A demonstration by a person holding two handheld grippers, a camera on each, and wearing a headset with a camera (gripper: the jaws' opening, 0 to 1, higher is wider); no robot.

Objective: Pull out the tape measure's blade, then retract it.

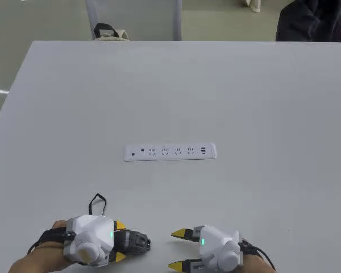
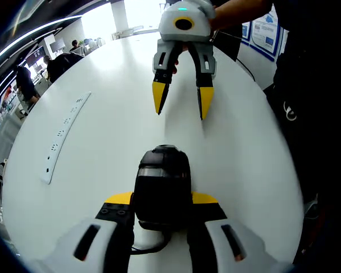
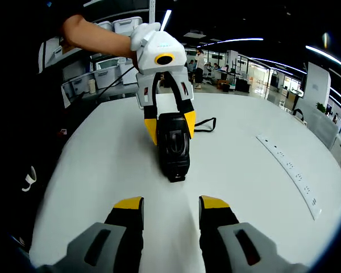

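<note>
Now: left gripper clamps the tape measure, right gripper open opposite it

Here the left gripper (image 1: 120, 241) sits at the near edge of the white tabletop (image 1: 244, 102), its yellow-tipped jaws closed against the two sides of a black tape measure (image 1: 133, 242). The case rests on the tabletop between those jaws, and its front end sticks out past the tips toward the other gripper. In the left gripper view the dark case (image 2: 163, 182) sits upright between the jaws. A thin black strap loop (image 1: 96, 199) lies on the tabletop just behind the left gripper.

The right gripper (image 1: 178, 249) faces it from the right, near the case but not touching it. Its jaws are spread apart and hold nothing, with bare tabletop between the tips. In the right gripper view the tape measure (image 3: 174, 148) lies straight ahead of the open jaws.

A white power strip (image 1: 170, 152) lies flat farther out on the tabletop, well apart from both grippers – its row of sockets faces up
</note>
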